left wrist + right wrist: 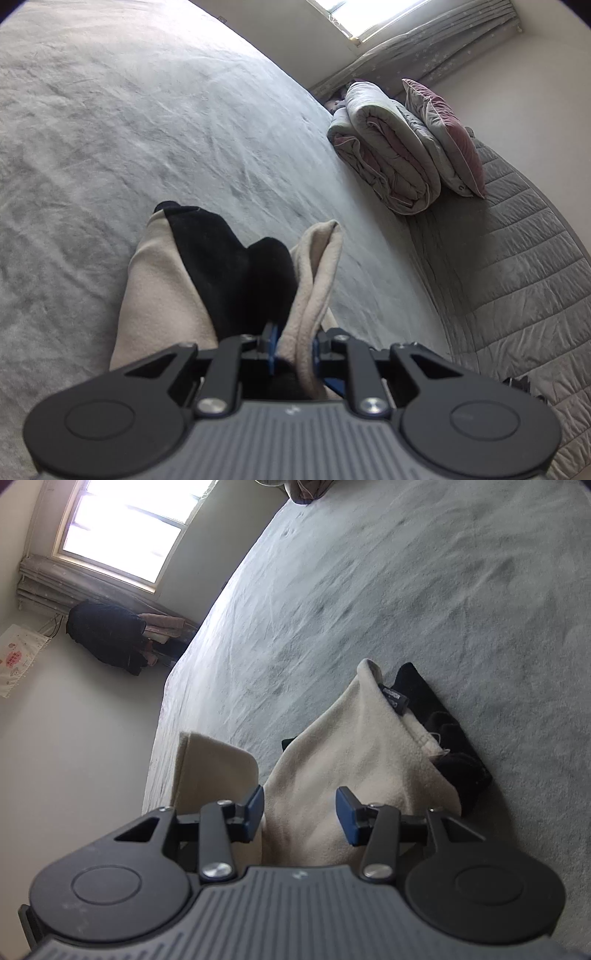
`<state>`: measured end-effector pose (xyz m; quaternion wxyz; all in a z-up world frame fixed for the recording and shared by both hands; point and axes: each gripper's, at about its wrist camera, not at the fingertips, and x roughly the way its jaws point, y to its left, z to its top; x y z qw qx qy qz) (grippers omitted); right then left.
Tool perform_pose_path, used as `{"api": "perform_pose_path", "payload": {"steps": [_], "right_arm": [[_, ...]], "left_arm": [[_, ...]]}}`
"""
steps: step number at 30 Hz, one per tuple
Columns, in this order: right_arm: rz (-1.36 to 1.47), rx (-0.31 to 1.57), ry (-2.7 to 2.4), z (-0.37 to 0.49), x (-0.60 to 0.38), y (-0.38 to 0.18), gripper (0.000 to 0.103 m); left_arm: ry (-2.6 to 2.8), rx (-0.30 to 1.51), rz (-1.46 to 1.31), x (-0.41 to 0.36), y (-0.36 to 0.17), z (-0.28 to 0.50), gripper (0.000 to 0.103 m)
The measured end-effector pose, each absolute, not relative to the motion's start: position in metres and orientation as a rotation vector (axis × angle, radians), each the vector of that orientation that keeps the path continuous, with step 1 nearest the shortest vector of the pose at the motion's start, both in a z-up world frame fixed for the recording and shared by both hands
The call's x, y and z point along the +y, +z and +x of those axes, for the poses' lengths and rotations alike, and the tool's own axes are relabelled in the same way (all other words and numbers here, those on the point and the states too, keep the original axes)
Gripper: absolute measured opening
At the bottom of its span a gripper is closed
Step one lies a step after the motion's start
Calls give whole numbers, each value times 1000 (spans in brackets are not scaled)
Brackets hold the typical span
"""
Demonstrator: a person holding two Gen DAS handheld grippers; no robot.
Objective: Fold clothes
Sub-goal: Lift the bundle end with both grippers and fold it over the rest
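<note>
The cream and black garment (207, 280) lies bunched on the grey bed cover (129, 122). The left gripper (293, 347) pinches a cream fold of it. The right gripper (301, 818) stands parted, gripping nothing, cream cloth below its pads (349, 821).
</note>
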<state>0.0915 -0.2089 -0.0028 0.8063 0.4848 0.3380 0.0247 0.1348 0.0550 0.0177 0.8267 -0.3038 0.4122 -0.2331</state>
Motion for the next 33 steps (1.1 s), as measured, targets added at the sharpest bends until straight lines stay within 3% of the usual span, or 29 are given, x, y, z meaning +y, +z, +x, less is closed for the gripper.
{"api": "perform_pose_path", "payload": {"steps": [8,19,33], "right_arm": [[1106,702,8,88,-231,-4,51],[1177,702,-21,78,-250,-7,55],[1197,701,15,80,-250,4,67]], "left_arm": [[-522,915,-622,41,4,140,21],[-624,946,-619,34,-3,142,41],[-638,901,-478,65,25,125,47]]}}
